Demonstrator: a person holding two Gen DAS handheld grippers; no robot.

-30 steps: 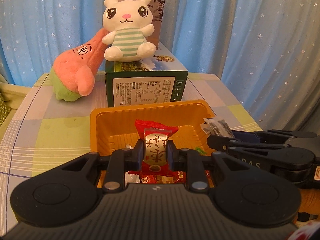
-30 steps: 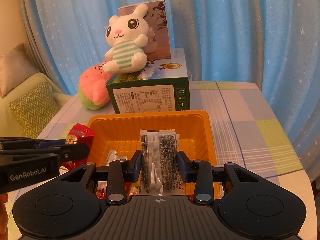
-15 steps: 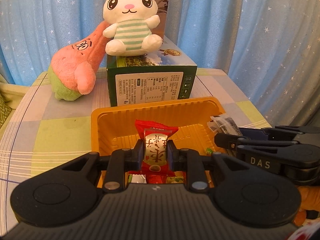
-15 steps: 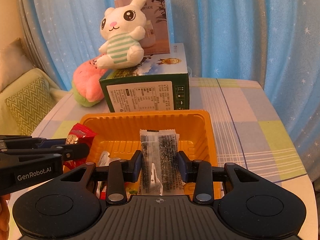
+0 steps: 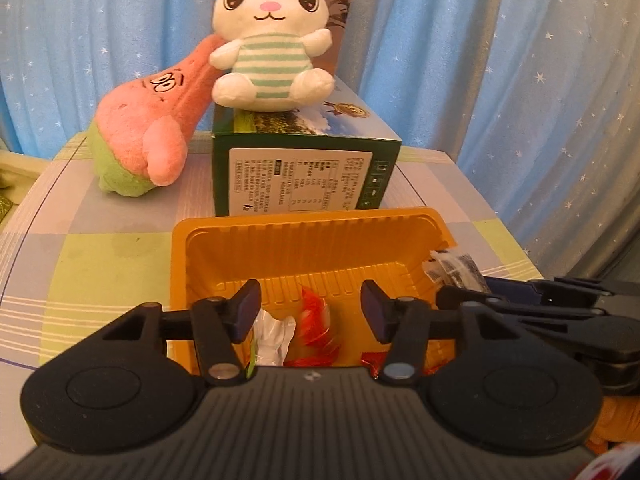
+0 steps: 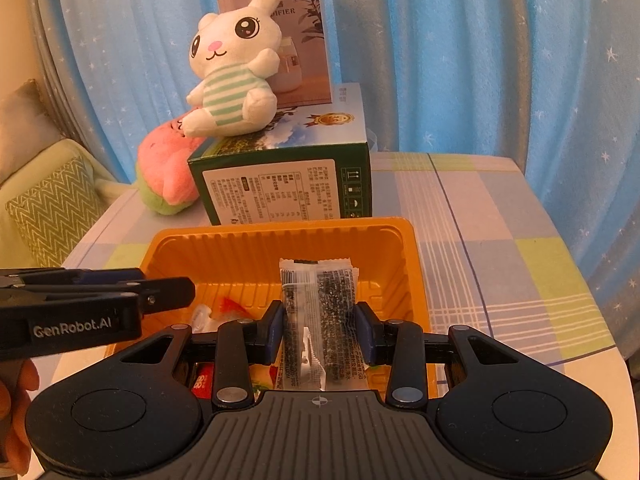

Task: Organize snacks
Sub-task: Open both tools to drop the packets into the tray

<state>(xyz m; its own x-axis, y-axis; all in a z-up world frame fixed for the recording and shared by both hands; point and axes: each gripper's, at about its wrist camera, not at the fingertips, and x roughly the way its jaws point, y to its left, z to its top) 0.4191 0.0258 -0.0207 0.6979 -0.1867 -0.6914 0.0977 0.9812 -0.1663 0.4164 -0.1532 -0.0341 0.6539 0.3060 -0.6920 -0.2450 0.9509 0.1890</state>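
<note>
1. A pink and green plush (image 5: pixel 140 152) lies at the table's (image 5: pixel 100 256) far left, leaning against a green carton (image 5: pixel 304 176).
2. A white rabbit plush (image 5: pixel 272 40) in a striped shirt sits on top of the carton, which stands just behind the orange tray (image 5: pixel 312 236).
3. The left gripper (image 5: pixel 310 310) hangs over the tray's near left part; its fingers (image 5: pixel 246 308) have just been opening and now stand apart with nothing pressed between them. The red snack packet (image 5: pixel 316 320) lies below in the tray beside a white wrapper (image 5: pixel 272 334).
4. The right gripper (image 6: pixel 320 332) is over the tray's near right part, its fingers (image 6: pixel 274 330) clamped on a clear packet of dark snack (image 6: pixel 320 312) held upright above the tray.
5. Blue star-patterned curtains (image 6: pixel 480 60) hang behind the table.
</note>
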